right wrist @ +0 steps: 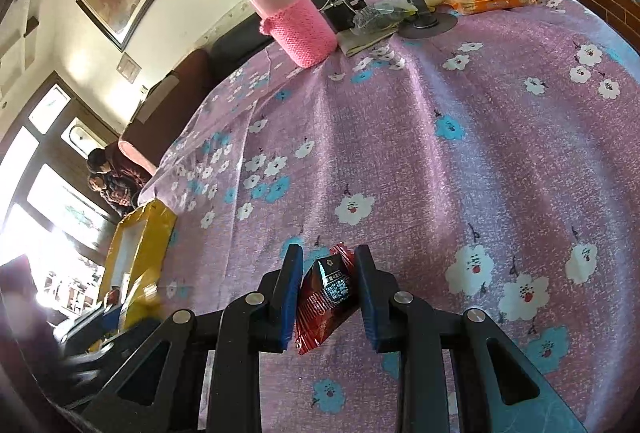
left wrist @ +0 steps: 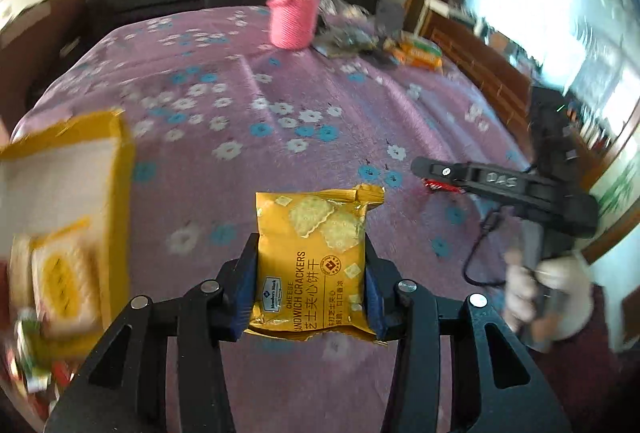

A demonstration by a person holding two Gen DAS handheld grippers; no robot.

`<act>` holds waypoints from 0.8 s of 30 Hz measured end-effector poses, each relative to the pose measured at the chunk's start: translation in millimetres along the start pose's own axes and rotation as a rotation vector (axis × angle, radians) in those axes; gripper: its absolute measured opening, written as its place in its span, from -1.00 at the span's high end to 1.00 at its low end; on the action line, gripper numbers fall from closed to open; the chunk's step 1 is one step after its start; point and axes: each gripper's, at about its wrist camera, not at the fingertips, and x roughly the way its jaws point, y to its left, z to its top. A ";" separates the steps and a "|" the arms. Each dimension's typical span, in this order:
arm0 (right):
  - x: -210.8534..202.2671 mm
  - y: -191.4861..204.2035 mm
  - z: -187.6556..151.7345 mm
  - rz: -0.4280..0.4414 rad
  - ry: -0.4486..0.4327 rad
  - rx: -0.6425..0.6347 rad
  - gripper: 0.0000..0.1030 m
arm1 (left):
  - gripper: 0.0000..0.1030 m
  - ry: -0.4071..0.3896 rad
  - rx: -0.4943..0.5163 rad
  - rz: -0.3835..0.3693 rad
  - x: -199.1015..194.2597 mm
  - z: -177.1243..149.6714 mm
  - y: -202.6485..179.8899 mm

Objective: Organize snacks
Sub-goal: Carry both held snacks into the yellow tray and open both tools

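Cracker packet [left wrist: 310,265] lengthwise along claw [left wrist: 308,273]

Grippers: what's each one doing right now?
Left gripper: shut on the cracker pack.
Right gripper: shut on the red snack.

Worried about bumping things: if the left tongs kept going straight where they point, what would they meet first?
Probably just the flowered tablecloth; the left tongs, gripping the cracker packet, point at bare cloth, short of the pink bottle.
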 end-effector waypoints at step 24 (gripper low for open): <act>22.6 163.3 -22.8 0.196 0.142 -0.186 0.48 | 0.16 -0.107 -0.280 0.252 -93.3 -47.8 172.3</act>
